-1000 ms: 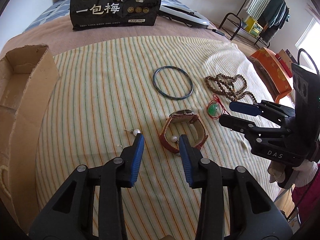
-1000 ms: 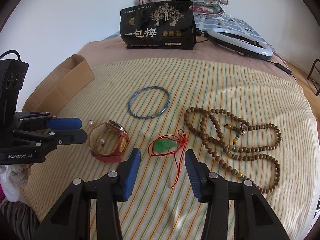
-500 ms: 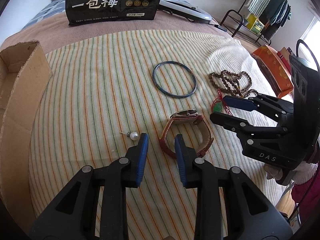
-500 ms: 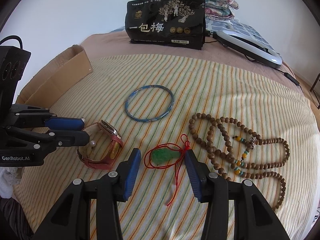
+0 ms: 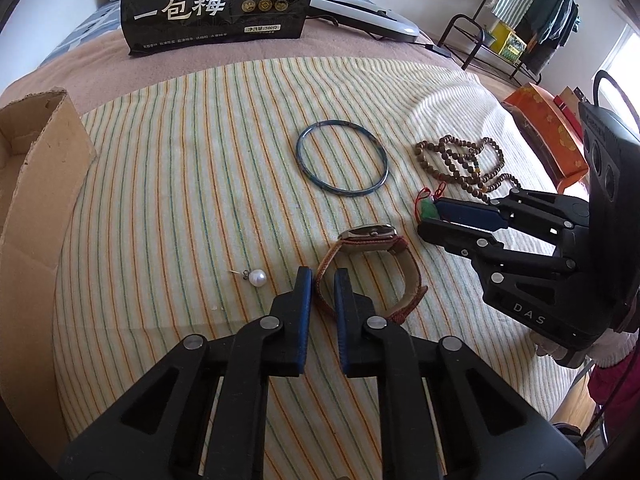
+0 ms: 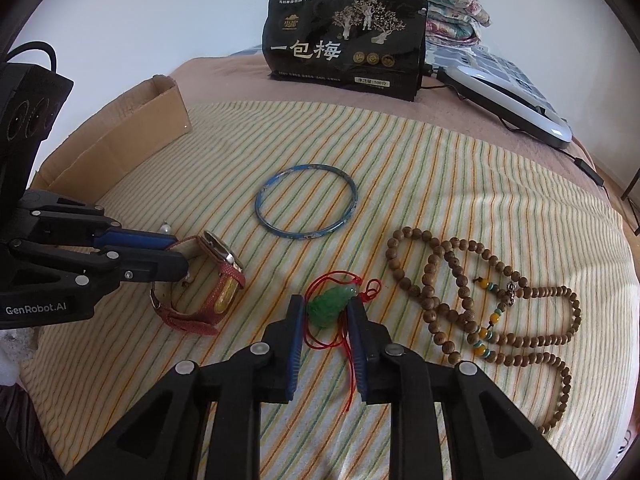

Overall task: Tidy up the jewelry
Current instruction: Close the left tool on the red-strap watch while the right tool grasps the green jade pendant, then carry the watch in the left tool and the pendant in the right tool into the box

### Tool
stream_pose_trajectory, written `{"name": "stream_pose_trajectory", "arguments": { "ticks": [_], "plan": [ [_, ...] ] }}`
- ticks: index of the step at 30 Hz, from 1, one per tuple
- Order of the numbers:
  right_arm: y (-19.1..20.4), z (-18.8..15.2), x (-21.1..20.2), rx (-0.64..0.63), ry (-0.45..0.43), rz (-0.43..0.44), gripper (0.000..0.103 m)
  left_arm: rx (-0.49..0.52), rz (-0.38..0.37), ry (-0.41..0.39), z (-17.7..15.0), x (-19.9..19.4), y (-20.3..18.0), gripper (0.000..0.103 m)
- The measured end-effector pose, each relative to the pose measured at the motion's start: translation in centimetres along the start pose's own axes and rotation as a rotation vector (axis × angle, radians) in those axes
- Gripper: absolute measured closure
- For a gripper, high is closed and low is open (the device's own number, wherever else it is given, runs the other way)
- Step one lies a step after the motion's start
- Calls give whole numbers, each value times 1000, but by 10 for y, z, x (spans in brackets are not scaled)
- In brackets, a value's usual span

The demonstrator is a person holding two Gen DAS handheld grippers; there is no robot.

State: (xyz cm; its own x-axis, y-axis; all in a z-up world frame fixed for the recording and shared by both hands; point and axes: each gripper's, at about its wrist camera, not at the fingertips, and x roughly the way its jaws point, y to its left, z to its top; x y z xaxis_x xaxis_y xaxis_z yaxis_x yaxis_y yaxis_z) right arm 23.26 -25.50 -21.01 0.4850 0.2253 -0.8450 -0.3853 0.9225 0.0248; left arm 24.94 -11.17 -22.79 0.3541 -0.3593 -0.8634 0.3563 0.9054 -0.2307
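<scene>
Fingers of the left gripper (image 5: 320, 280) sit narrowed on either side of the near loop of the watch (image 5: 370, 266) strap, the red band running through the slim gap between the blue pads; whether they already pinch it I cannot tell. Taking the strap edge-on makes sense, since the watch stands on its side with the face tilted up and the band offers the thinnest hold.

Beside it, the right gripper (image 6: 324, 312) has its jaws partly closed around the green jade pendant (image 6: 330, 306), both pads close to or touching the stone, red cord (image 6: 352, 364) trailing back between the fingers. It looks like a grip on the stone itself, not on the loose cord, though firm contact is not certain.

Taking the watch as landmark: the pendant lies just to its right, the wooden bead necklace (image 6: 480, 304) further right, the blue bangle (image 6: 306, 200) beyond it, and a pearl earring (image 5: 256, 278) just to its left. Further left stands the cardboard box (image 5: 36, 184), likely the destination. All rest on the striped cloth (image 5: 200, 160).
</scene>
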Motion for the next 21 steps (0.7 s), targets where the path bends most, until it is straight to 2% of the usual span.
{"name": "stream_pose_trajectory", "arguments": {
  "ticks": [8,21],
  "plan": [
    [-4,-2,-5,19,-6,12,84,-11,-8,-16,0,-4,2,97],
    [1,-2,-30,47,-63,22,85,-28,-9,-58,-2,-25,7,97]
  ]
}}
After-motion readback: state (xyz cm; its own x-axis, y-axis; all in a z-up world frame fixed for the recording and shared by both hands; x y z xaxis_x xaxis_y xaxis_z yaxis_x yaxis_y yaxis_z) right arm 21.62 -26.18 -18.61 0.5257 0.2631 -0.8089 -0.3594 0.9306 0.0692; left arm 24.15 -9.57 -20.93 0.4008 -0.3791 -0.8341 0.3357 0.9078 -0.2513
